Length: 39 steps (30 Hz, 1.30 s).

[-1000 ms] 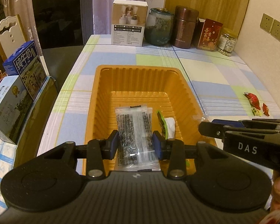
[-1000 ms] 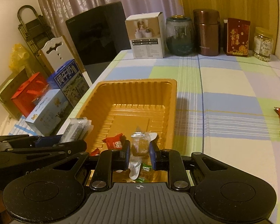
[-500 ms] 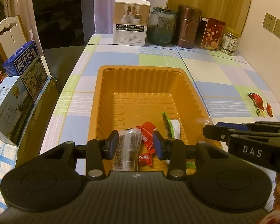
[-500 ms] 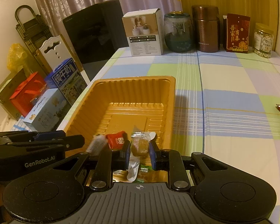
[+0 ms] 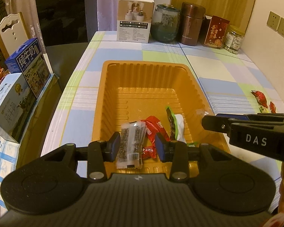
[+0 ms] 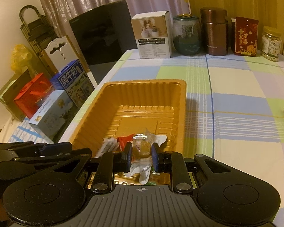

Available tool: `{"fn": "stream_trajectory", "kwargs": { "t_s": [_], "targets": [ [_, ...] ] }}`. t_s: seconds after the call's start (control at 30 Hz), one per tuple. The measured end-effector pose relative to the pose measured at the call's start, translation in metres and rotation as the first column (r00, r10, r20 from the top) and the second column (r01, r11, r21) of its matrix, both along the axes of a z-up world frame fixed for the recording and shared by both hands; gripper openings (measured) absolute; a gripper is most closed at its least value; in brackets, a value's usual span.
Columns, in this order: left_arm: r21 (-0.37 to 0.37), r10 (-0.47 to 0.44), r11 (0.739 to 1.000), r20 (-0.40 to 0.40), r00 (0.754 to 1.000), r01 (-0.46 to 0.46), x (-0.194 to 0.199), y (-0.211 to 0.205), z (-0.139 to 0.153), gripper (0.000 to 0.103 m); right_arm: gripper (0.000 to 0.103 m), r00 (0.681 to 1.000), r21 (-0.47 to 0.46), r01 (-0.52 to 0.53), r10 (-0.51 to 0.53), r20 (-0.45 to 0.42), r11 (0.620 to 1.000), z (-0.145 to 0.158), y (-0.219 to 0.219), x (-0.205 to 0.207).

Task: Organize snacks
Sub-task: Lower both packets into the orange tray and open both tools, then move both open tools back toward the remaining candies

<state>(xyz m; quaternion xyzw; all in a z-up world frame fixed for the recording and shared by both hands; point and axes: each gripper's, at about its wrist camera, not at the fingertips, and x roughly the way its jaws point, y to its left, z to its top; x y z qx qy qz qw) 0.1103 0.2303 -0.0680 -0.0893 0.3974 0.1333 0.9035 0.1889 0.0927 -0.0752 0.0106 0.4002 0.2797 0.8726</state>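
We see a ribbed orange plastic tray [image 5: 147,79] sitting on the desk [image 5: 225,79], which wears a smooth checked cloth of pale blue, green and cream squares. Our left claw [image 5: 138,147] hangs over the tray's near end with its blue pads apart; a flat, clear packet of dark seaweed [image 5: 130,147] lies in the tray between them, close to the left pad, and whether that pad touches it we cannot tell. Beside the packet lie crinkled red sweet wrappers [image 5: 155,128] and a green and white sachet [image 5: 174,126]. Our right claw [image 6: 141,156] is closed tight on a small clear-wrapped amber sweet [image 6: 142,147], held just above the tray's near end. Off to the right on the cloth rest a few loose sweets [image 5: 261,100] in shiny red and green foil, well apart from the tray.
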Motion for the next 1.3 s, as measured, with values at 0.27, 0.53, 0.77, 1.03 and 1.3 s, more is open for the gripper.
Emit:
{"fn": "stream_trajectory", "kwargs": {
  "t_s": [0.27,0.53,0.77,1.03,1.3],
  "targets": [
    [-0.007,0.019,1.000,0.002,1.000,-0.019,-0.003,0.008,-0.002,0.036,0.022,1.000,0.024,-0.010,0.010,-0.006,1.000,-0.001,0.006,0.004],
    [-0.014,0.041,0.999,0.004,0.999,-0.041,-0.009,0.014,-0.002,0.036,0.036,1.000,0.054,0.017,-0.016,-0.019,0.998,-0.001,-0.003,0.009],
    [-0.028,0.037,0.999,0.011,0.999,-0.037,-0.016,0.003,0.001,0.036,0.038,0.995,0.055,0.092,-0.089,-0.046,0.994,0.001,-0.030,-0.002],
    [-0.033,0.017,0.999,0.019,1.000,-0.016,-0.029,-0.020,0.008,0.036,0.039,0.988,0.033,0.146,-0.144,-0.061,0.989,0.007,-0.062,-0.029],
    [-0.039,-0.017,0.999,0.031,0.999,0.018,-0.039,-0.048,0.017,0.036,0.041,0.979,-0.001,0.198,-0.198,-0.055,0.980,0.017,-0.092,-0.052]
  ]
}}
